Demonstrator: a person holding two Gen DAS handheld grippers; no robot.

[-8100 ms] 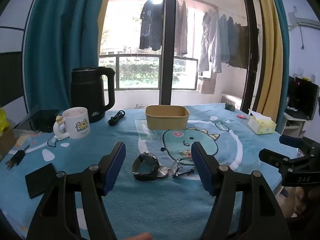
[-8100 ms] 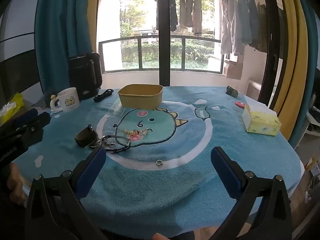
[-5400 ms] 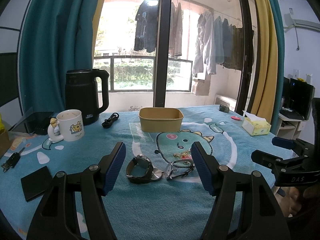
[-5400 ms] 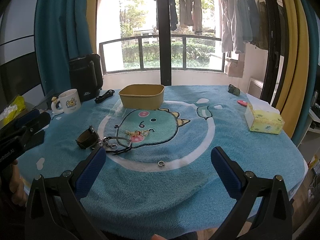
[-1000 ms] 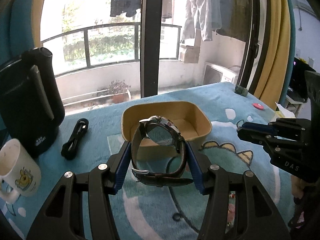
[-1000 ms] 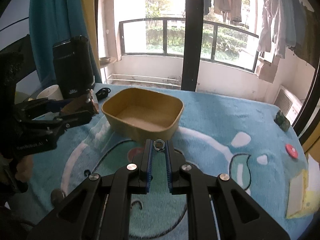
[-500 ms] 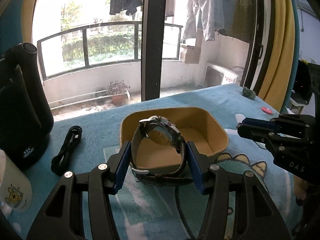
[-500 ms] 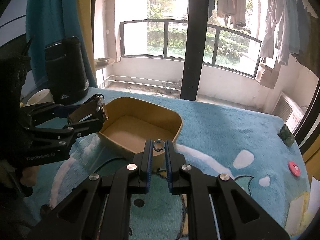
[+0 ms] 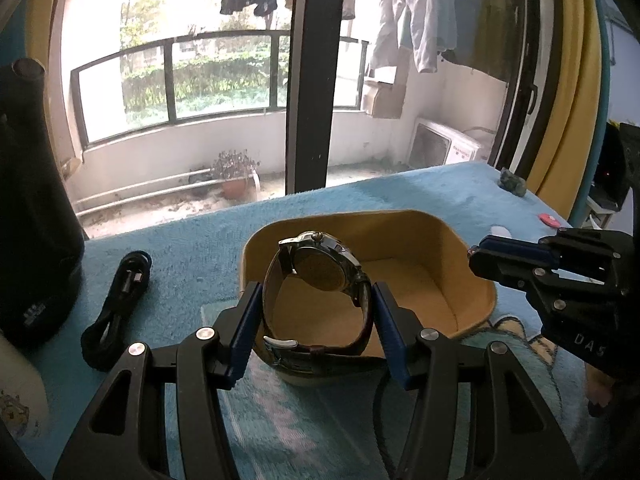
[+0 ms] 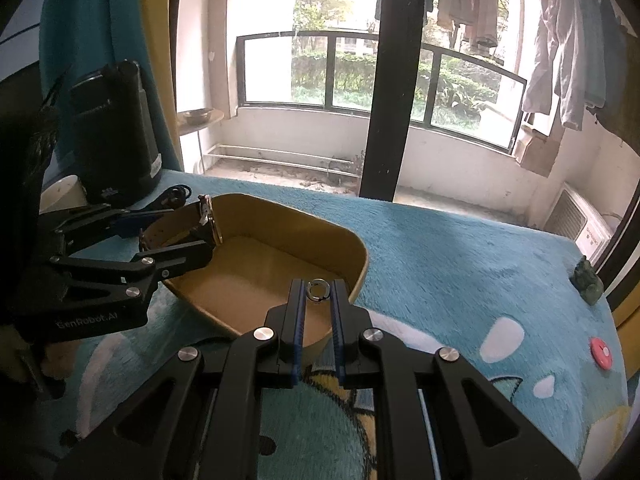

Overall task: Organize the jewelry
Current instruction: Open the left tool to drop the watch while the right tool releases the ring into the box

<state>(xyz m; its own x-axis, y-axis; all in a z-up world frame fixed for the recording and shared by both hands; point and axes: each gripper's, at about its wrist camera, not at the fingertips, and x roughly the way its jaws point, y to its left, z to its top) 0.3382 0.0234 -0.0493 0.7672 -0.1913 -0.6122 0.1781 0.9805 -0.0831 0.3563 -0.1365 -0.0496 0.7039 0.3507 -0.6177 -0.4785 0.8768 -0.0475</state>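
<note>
My left gripper is shut on a wristwatch with a silver case and a dark brown strap. It holds the watch over the near rim of the empty tan box. My right gripper is shut on a small silver ring and holds it above the box, near its right rim. In the right wrist view the left gripper with the watch hangs over the box's left rim. In the left wrist view the right gripper shows at the box's right edge.
A black kettle and a white mug stand at the left, with a coiled black cable beside them. A small green figure and a red disc lie at the right on the blue plush tablecloth.
Both grippers have moved forward to the box with their loads. The watch now hangs over the near rim and the ring is above the box's right side.
</note>
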